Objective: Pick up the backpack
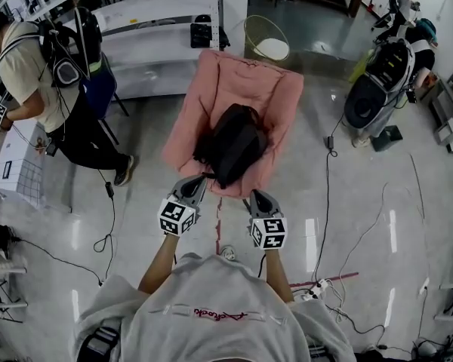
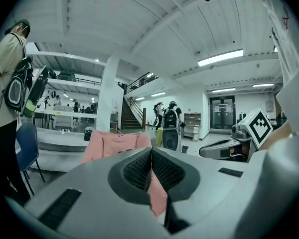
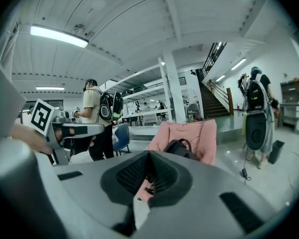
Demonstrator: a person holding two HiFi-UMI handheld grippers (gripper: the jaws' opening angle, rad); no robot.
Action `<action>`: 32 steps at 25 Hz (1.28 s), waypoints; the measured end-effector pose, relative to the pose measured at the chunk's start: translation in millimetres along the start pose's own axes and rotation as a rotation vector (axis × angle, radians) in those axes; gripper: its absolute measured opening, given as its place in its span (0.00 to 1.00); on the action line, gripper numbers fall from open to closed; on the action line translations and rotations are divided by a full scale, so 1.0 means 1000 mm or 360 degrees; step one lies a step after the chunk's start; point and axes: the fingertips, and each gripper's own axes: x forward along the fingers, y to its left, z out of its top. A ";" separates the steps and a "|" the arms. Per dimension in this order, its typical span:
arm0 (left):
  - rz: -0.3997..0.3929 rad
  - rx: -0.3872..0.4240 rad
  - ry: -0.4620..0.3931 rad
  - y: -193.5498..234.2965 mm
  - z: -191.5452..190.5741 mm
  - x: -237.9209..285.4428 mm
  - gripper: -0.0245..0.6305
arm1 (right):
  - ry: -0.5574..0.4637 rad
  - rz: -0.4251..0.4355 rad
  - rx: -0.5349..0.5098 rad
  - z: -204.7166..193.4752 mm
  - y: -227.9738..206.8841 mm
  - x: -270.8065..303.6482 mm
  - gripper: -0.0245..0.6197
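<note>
Fingers (image 2: 138,171) of your left gripper (image 2: 151,159) are pressed together with nothing between them; your right gripper (image 3: 148,166) is closed and empty as well. You hold both side by side, pointing at the black backpack (image 1: 234,143), which lies just ahead of them on the seat of a pink-draped chair (image 1: 238,85). Off to your left a person (image 1: 38,74) stands on the glossy floor (image 1: 362,202).
</note>
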 end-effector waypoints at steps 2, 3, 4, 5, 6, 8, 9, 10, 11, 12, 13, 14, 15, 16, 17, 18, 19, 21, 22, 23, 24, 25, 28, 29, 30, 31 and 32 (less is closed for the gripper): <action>0.0020 -0.0012 0.0019 0.005 -0.005 0.003 0.05 | 0.0006 0.0014 0.0007 0.000 -0.004 0.008 0.07; 0.0032 -0.0020 0.0034 0.007 -0.010 0.004 0.05 | 0.0013 0.0023 0.0012 -0.003 -0.004 0.011 0.07; 0.0042 -0.0027 0.0047 0.009 -0.014 0.005 0.05 | 0.0021 0.0032 0.0016 -0.006 -0.004 0.015 0.07; 0.0050 -0.0034 0.0056 0.012 -0.017 0.007 0.05 | 0.0031 0.0040 0.0021 -0.008 -0.005 0.018 0.07; 0.0055 -0.0039 0.0063 0.014 -0.020 0.009 0.05 | 0.0042 0.0046 0.0024 -0.011 -0.006 0.022 0.07; 0.0063 -0.0051 0.0067 0.020 -0.024 0.017 0.05 | 0.0065 0.0058 0.0029 -0.016 -0.009 0.031 0.07; 0.0066 -0.0058 0.0066 0.023 -0.026 0.021 0.05 | 0.0075 0.0064 0.0028 -0.018 -0.010 0.036 0.07; 0.0068 -0.0065 0.0065 0.027 -0.027 0.025 0.05 | 0.0084 0.0067 0.0025 -0.019 -0.012 0.041 0.07; 0.0069 -0.0072 0.0065 0.030 -0.028 0.031 0.05 | 0.0093 0.0068 0.0023 -0.020 -0.015 0.047 0.07; 0.0068 -0.0078 0.0065 0.033 -0.029 0.036 0.05 | 0.0099 0.0067 0.0023 -0.019 -0.019 0.052 0.07; 0.0067 -0.0081 0.0064 0.036 -0.029 0.042 0.05 | 0.0102 0.0065 0.0023 -0.018 -0.022 0.057 0.07; 0.0066 -0.0084 0.0063 0.040 -0.028 0.047 0.05 | 0.0102 0.0064 0.0020 -0.016 -0.025 0.062 0.07; 0.0064 -0.0086 0.0061 0.044 -0.028 0.053 0.05 | 0.0100 0.0062 0.0015 -0.013 -0.029 0.068 0.07; 0.0060 -0.0088 0.0058 0.049 -0.027 0.060 0.05 | 0.0099 0.0060 0.0010 -0.010 -0.032 0.075 0.07; 0.0055 -0.0091 0.0057 0.054 -0.027 0.067 0.05 | 0.0098 0.0055 0.0005 -0.007 -0.036 0.082 0.07; 0.0047 -0.0092 0.0057 0.058 -0.028 0.074 0.05 | 0.0100 0.0048 0.0002 -0.006 -0.040 0.088 0.07; 0.0039 -0.0092 0.0058 0.063 -0.028 0.081 0.05 | 0.0104 0.0039 0.0001 -0.005 -0.044 0.095 0.07; 0.0024 -0.0091 0.0056 0.074 -0.027 0.094 0.05 | 0.0111 0.0022 -0.0001 -0.001 -0.051 0.108 0.07; 0.0018 -0.0090 0.0053 0.080 -0.024 0.101 0.05 | 0.0115 0.0015 -0.0004 0.002 -0.054 0.116 0.07; 0.0014 -0.0091 0.0049 0.088 -0.022 0.108 0.05 | 0.0118 0.0011 -0.0008 0.006 -0.056 0.124 0.07; 0.0009 -0.0094 0.0046 0.097 -0.021 0.114 0.05 | 0.0121 0.0007 -0.0012 0.009 -0.057 0.132 0.07; 0.0002 -0.0098 0.0045 0.105 -0.020 0.121 0.05 | 0.0124 0.0002 -0.0014 0.011 -0.058 0.140 0.07; -0.0026 -0.0108 0.0050 0.128 -0.018 0.138 0.05 | 0.0139 -0.0017 -0.0020 0.018 -0.061 0.165 0.07; -0.0036 -0.0108 0.0052 0.135 -0.017 0.144 0.05 | 0.0144 -0.0024 -0.0021 0.020 -0.062 0.173 0.07; -0.0045 -0.0108 0.0052 0.143 -0.016 0.150 0.05 | 0.0148 -0.0031 -0.0021 0.023 -0.063 0.181 0.07; -0.0052 -0.0108 0.0052 0.151 -0.015 0.155 0.05 | 0.0151 -0.0036 -0.0022 0.026 -0.063 0.190 0.07; -0.0056 -0.0109 0.0053 0.160 -0.014 0.160 0.05 | 0.0154 -0.0039 -0.0024 0.029 -0.063 0.198 0.07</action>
